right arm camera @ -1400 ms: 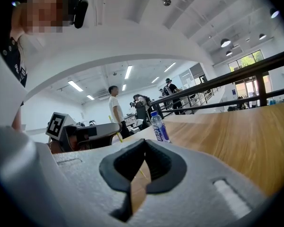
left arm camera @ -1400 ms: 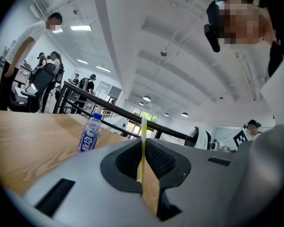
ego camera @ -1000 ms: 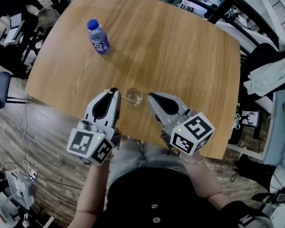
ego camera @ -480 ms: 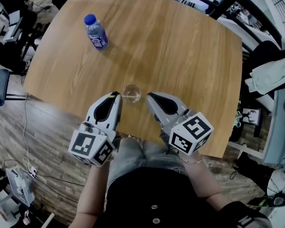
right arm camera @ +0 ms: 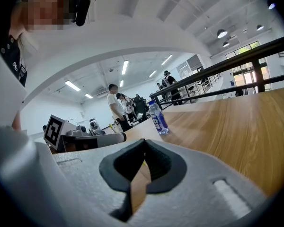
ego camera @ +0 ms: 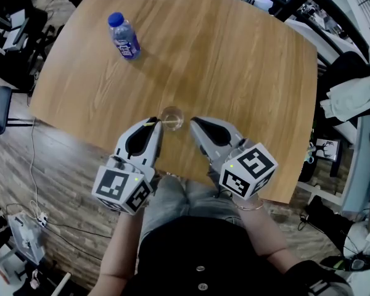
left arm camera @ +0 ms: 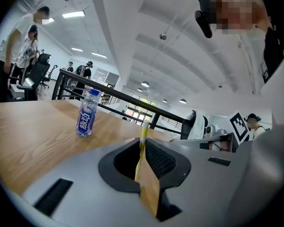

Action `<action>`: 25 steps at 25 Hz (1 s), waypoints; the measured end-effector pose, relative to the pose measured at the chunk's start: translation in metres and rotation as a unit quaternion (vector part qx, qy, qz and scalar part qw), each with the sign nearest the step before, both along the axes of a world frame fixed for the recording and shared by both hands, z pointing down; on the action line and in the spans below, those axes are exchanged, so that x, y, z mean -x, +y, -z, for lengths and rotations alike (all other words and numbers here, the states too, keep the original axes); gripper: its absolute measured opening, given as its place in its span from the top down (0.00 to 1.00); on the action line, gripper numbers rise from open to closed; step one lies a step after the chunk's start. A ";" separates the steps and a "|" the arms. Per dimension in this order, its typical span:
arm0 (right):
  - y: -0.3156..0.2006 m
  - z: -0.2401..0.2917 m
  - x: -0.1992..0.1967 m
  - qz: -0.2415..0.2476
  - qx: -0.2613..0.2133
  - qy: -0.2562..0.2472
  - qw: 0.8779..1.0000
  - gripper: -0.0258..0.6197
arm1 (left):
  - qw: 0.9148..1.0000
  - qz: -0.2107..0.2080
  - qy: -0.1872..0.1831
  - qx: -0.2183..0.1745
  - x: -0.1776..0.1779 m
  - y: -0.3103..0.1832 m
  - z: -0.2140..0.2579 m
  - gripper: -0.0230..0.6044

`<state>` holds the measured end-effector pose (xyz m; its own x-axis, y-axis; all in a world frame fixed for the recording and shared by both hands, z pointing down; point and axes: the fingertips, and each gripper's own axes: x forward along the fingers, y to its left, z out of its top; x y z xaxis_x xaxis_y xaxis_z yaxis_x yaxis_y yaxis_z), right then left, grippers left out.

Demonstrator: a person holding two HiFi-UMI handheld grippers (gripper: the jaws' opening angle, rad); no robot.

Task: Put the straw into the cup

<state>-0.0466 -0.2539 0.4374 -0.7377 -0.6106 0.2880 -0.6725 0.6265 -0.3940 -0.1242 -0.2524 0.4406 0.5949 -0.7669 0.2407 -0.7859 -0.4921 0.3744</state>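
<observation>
Straw point(left arm camera: 144, 129) clamped in left gripper point(left arm camera: 143, 144); jaws closed onto it, only the straw's own width between them; yellow-and-white end sticks up past the jaw tips, lower part hidden inside the jaws; straw not in the cup yet. Cup point(ego camera: 172, 118) is clear glass, upright on the wooden surface point(ego camera: 234, 66) close to its near edge; in the head view it sits between the two gripper tips. Left gripper tip is just beside the cup's left rim; can't tell whether the straw touches the rim. Right gripper point(ego camera: 195, 122) is just beside the cup on the other side; jaws fully together, nothing between them in the right gripper view. Both grippers point away from the body, noses slightly down. Bottle point(ego camera: 124, 37) with blue cap and blue label stands upright toward the far left of the surface, well apart from the cup and both grippers; it also shows in both gripper views. Dark railing point(left arm camera: 109, 91) runs beyond the surface; people point(right arm camera: 114, 103) stand beyond it.
</observation>
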 end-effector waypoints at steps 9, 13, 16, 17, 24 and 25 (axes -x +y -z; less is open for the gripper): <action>-0.002 -0.004 0.000 -0.001 0.006 0.001 1.000 0.96 | 1.000 -0.006 -0.010 0.014 -0.005 -0.002 -0.009 0.90; -0.002 -0.004 0.000 0.001 0.006 0.003 1.000 0.96 | 1.000 -0.009 -0.016 0.015 -0.007 -0.002 -0.010 0.90; -0.002 -0.003 -0.001 0.002 0.005 0.004 1.000 0.96 | 1.000 -0.009 -0.015 0.017 -0.008 -0.003 -0.010 0.87; -0.002 -0.002 -0.001 0.002 0.004 0.004 1.000 0.96 | 1.000 -0.008 -0.015 0.018 -0.008 -0.004 -0.010 0.85; -0.003 0.004 0.001 0.007 -0.004 0.003 1.000 0.96 | 1.000 -0.003 -0.014 0.019 -0.008 -0.004 -0.008 0.77; -0.003 0.005 0.002 0.007 -0.005 0.002 1.000 0.96 | 1.000 0.000 -0.014 0.019 -0.007 -0.004 -0.007 0.76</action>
<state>-0.0487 -0.2567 0.4319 -0.7454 -0.6030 0.2841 -0.6647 0.6404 -0.3847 -0.1177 -0.2560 0.4478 0.5870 -0.7575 0.2857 -0.7966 -0.4776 0.3705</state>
